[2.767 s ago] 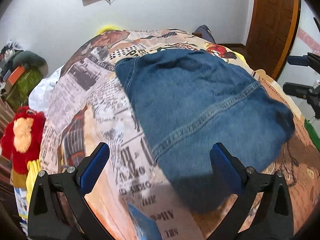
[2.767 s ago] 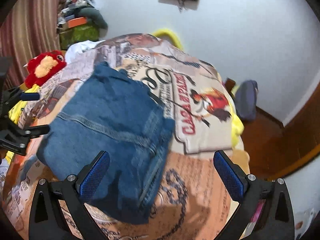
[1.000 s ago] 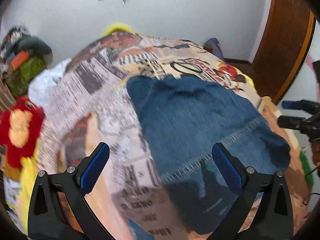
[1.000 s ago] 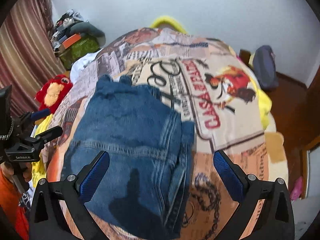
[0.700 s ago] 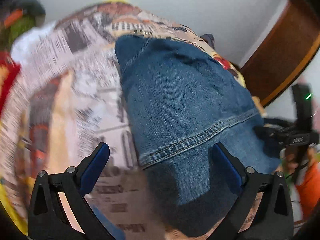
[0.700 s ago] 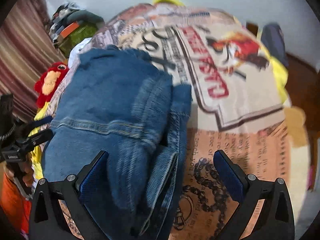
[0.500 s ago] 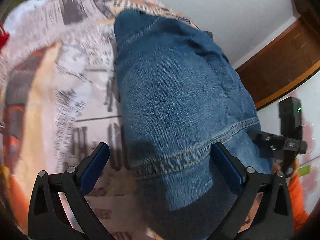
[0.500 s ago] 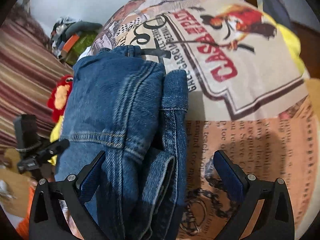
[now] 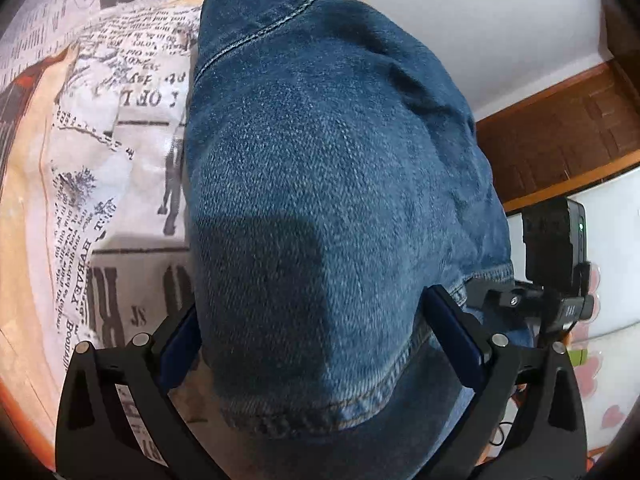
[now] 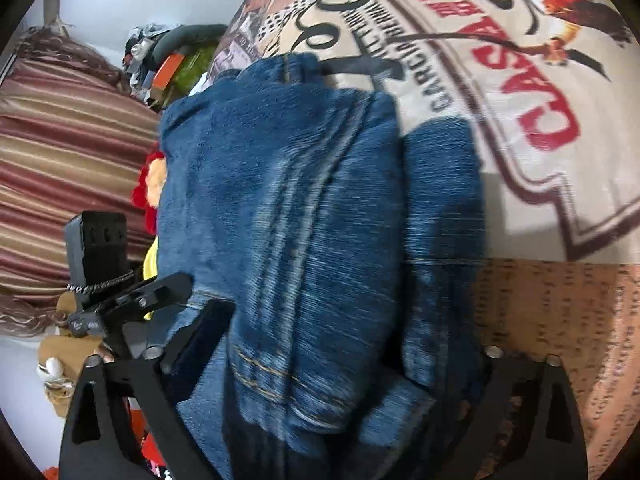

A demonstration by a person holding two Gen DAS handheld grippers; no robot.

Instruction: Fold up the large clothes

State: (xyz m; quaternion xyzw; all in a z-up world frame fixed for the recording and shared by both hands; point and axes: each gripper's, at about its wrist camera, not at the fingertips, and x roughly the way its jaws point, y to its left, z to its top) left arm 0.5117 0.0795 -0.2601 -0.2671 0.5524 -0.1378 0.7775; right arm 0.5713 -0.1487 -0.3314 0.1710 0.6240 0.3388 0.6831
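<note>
Two grippers sit low over one folded bundle of blue denim [image 9: 320, 200], which lies on a bedspread [image 9: 100, 140] printed with newspaper text and poster lettering. In the left wrist view the left gripper [image 9: 316, 332] straddles the near end of the denim: its fingers stand wide apart, the left blue pad right at the bundle's left edge and the right pad just beside the stitched hem on the right, and whether either pad actually presses the cloth cannot be told. Beyond that right finger, at the right edge of the bundle, the black body of the other gripper shows with a small green light. In the right wrist view the right gripper [image 10: 328, 344] has the stacked layers of denim [image 10: 304, 208] between its fingers, seams running away from the camera; its jaws have just been closing a little yet stand wide, the left finger [image 10: 200, 340] beside the fold and the right one hidden behind cloth, so contact cannot be judged. At the left of this view the left gripper [image 10: 132, 300] reaches the far-left side of the bundle, with a striped curtain [image 10: 60, 152] and a red plush toy [image 10: 150, 184] behind it.
</note>
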